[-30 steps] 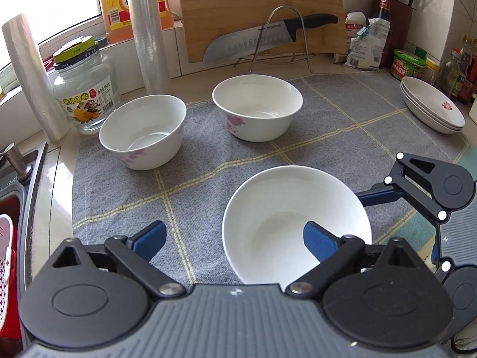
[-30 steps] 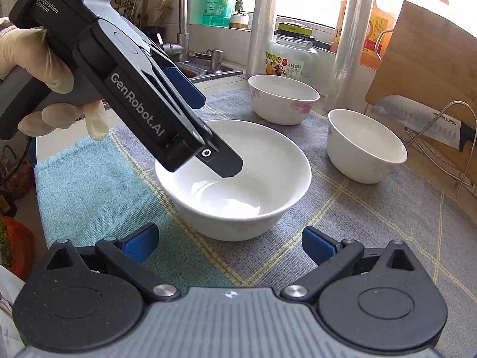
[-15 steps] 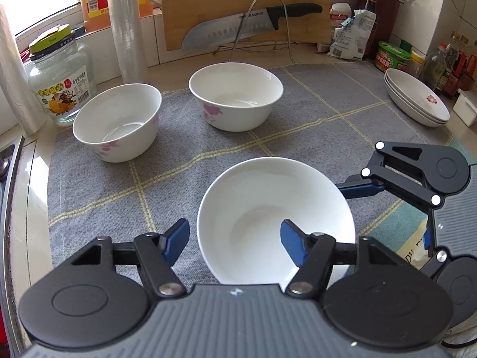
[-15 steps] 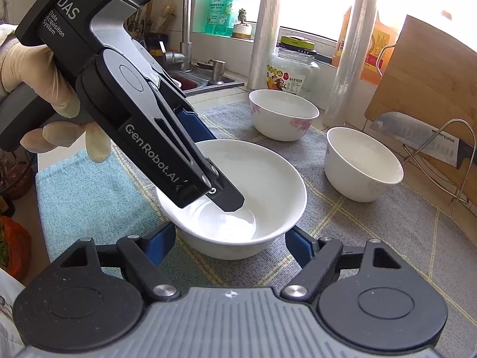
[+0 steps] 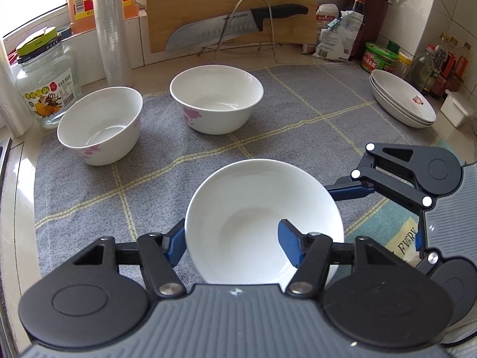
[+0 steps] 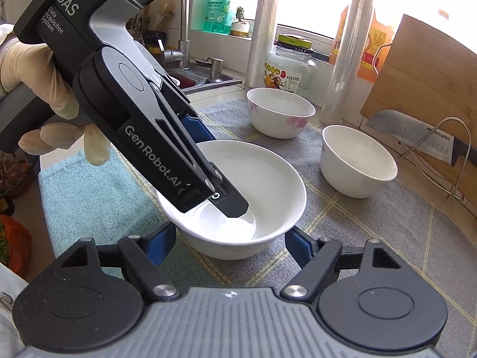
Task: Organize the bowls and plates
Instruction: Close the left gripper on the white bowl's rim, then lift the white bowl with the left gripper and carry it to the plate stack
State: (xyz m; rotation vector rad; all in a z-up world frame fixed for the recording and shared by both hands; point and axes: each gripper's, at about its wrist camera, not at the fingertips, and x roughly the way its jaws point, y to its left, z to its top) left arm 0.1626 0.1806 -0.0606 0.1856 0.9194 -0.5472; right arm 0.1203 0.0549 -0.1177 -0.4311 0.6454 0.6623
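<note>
A plain white bowl (image 5: 253,208) sits on the grey checked mat (image 5: 298,104) near its front edge. My left gripper (image 5: 232,244) straddles the bowl's left wall, jaws closing: one finger (image 5: 290,246) is inside, the other pad presses the outside. From the other side my right gripper (image 6: 229,244) is closing on the bowl (image 6: 268,173), a blue pad against each flank of its lower wall. Two flowered bowls (image 5: 101,125) (image 5: 216,98) stand apart farther back. Stacked plates (image 5: 402,101) rest at the far right.
A glass jar (image 5: 44,83), film rolls and an oil bottle line the back left. A cutting board with a knife (image 5: 238,26) on a wire rack stands behind the bowls. A sink (image 6: 193,77) lies beyond the mat. A teal towel (image 6: 89,197) lies under a gloved hand (image 6: 29,77).
Both grippers' jaws have closed from wide open until their pads meet the plain white bowl. The left gripper has tipped slightly. The bowl stays on the mat.
</note>
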